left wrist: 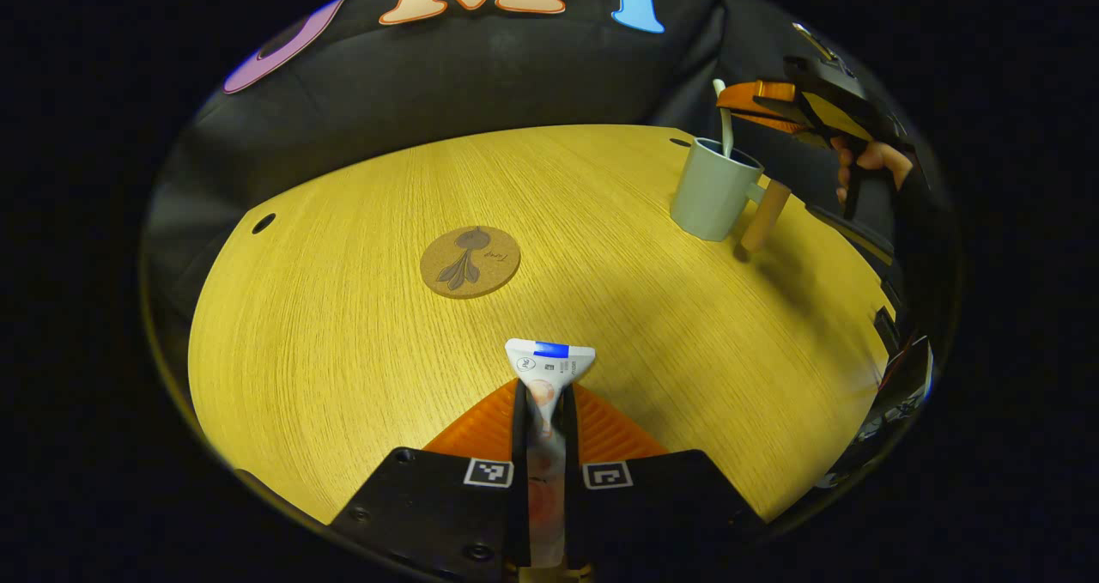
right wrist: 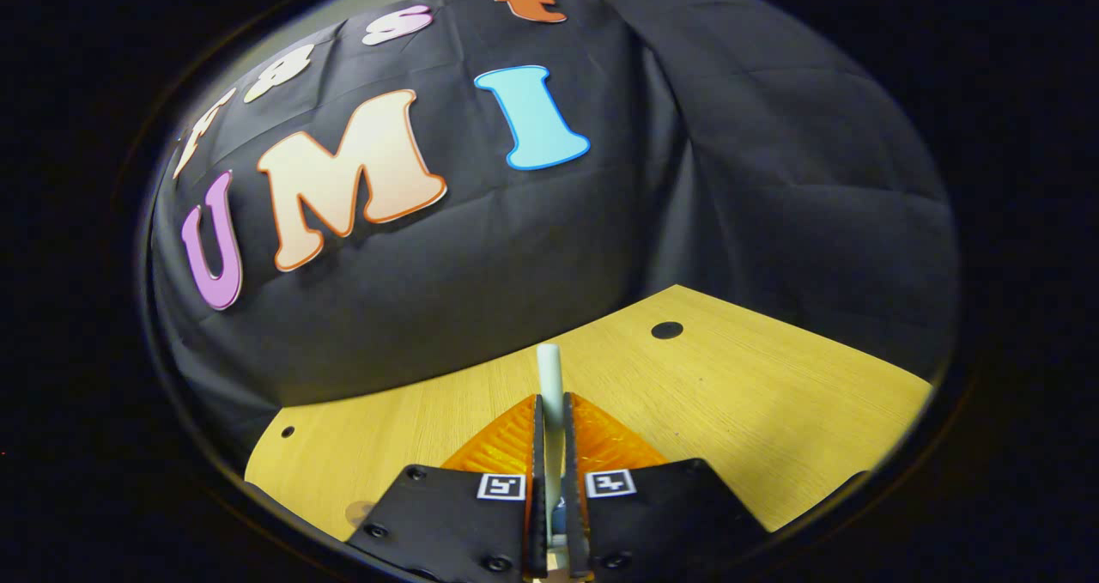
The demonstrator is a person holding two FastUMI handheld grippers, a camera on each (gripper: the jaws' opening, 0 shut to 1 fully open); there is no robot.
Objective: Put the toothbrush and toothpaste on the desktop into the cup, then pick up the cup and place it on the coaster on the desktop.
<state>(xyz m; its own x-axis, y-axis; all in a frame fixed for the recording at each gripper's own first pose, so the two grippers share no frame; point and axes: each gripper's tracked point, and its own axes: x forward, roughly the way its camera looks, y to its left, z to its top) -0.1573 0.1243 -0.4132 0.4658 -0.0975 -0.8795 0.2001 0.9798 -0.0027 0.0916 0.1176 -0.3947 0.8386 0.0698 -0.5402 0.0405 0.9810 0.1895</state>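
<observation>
In the left gripper view, the left claw (left wrist: 544,411) is pinching a white toothpaste tube with a blue stripe (left wrist: 549,364) at the bottom centre of the frame, both fingers pressing on its flat body and the crimped end sticking out over the yellow wood-grain counter (left wrist: 343,325). In the right gripper view, the right claw (right wrist: 550,433) is pressed together on the pale slim handle of a toothbrush (right wrist: 549,381), which is rising between its fingers at lower centre. In the left gripper view that same claw is hanging at upper right, with the toothbrush reaching down into the pale green mug with a light wooden handle (left wrist: 713,190); whether it is touching the bottom is hidden. The round cork coaster with a dark leaf print (left wrist: 470,261) is lying left of centre, well apart from the mug.

The mug is standing near the counter's far right edge, so a nudge from the claw or a tilted toothbrush could tip it. The soft tube may sag or slip while being carried.
</observation>
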